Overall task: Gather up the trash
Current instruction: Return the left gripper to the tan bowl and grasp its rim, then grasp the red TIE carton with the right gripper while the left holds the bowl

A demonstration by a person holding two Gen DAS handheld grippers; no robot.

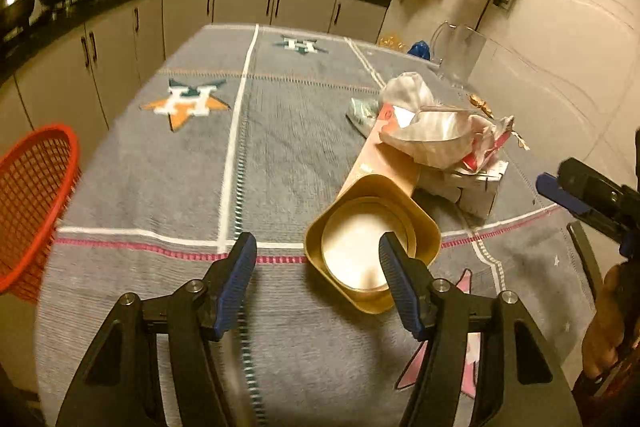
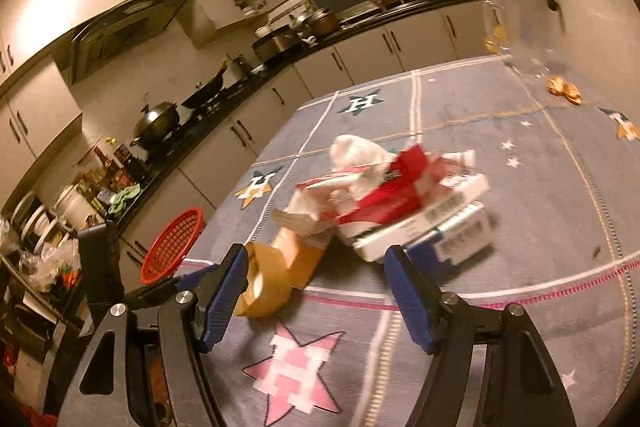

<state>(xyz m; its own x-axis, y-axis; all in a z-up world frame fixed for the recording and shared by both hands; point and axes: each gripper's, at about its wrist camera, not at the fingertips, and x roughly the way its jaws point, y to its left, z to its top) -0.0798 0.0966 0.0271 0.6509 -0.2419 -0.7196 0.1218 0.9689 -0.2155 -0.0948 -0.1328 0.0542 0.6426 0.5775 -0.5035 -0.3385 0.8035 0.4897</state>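
Note:
A pile of trash lies on the grey star-patterned tablecloth [image 1: 280, 155]. It holds crumpled white wrapping [image 1: 428, 131], red and white wrappers [image 2: 384, 187], white cartons [image 2: 448, 231] and a long pink box [image 1: 384, 163]. A gold square tub [image 1: 372, 243] lies tipped on its near side, also seen as the gold tub [image 2: 268, 283]. My left gripper [image 1: 317, 241] hovers open just in front of the tub, holding nothing. My right gripper [image 2: 316, 253] is open and empty, short of the cartons. One of its blue fingers [image 1: 556, 191] shows at the right edge.
A red mesh basket [image 1: 36, 207] hangs off the table's left edge, also seen as the red basket [image 2: 174, 247]. A clear jug [image 1: 460, 51] and golden scraps [image 2: 564, 89] sit at the far right. Kitchen cabinets and a counter [image 1: 120, 27] run behind.

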